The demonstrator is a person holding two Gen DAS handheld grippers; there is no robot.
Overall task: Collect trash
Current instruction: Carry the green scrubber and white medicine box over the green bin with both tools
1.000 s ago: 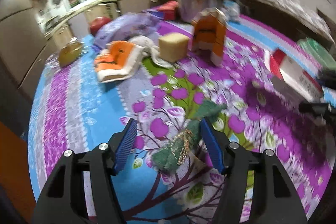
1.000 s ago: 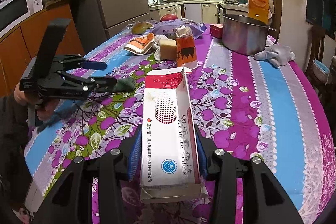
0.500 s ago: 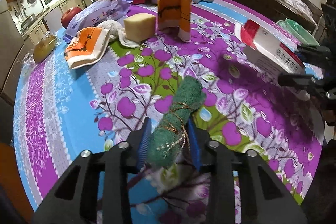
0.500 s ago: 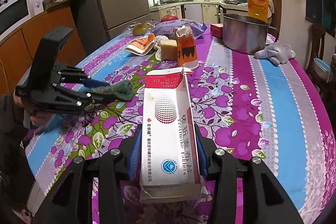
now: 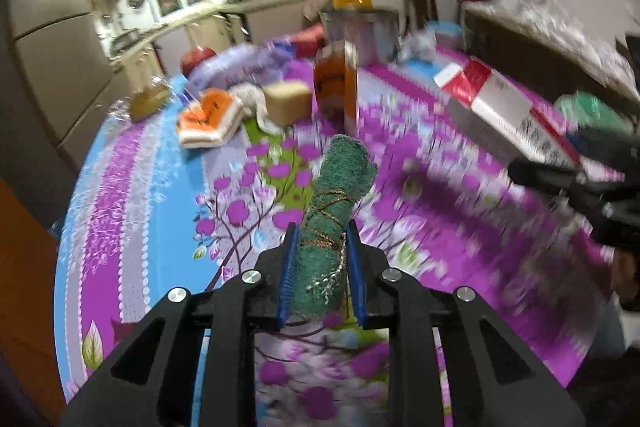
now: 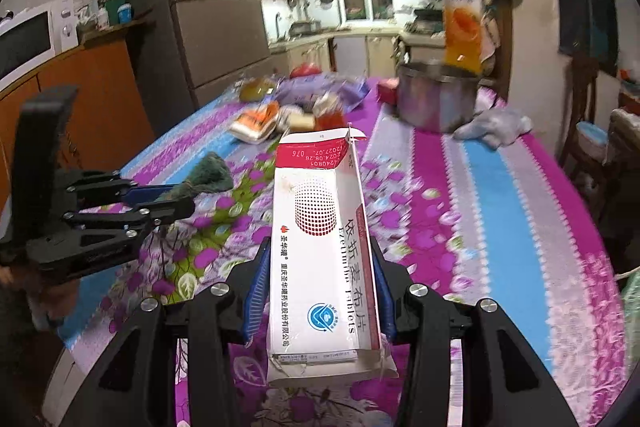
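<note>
A rolled green scouring cloth (image 5: 334, 215) tied with thin thread sticks out between the blue pads of my left gripper (image 5: 320, 259). Its jaws are closing and press on the roll, which is lifted off the flowered tablecloth (image 5: 420, 211). From the right wrist view the same roll (image 6: 208, 175) shows at the left, in the left gripper (image 6: 168, 197). My right gripper (image 6: 318, 295) is shut on a white and red medicine carton (image 6: 320, 247), open at its far end and held above the table. That carton (image 5: 500, 107) also appears at the right of the left wrist view.
Further back on the table lie an orange wrapper (image 5: 210, 115), a yellow sponge (image 5: 288, 103), an orange carton (image 5: 336, 83), a purple bag (image 5: 240, 71), a steel pot (image 6: 436, 99), a juice bottle (image 6: 464, 27) and a grey glove (image 6: 496, 125). A fridge (image 6: 208, 7) stands at the left.
The left gripper's jaws closed onto the green roll and lifted it off the cloth. The right gripper rose a little with the carton still in it.
</note>
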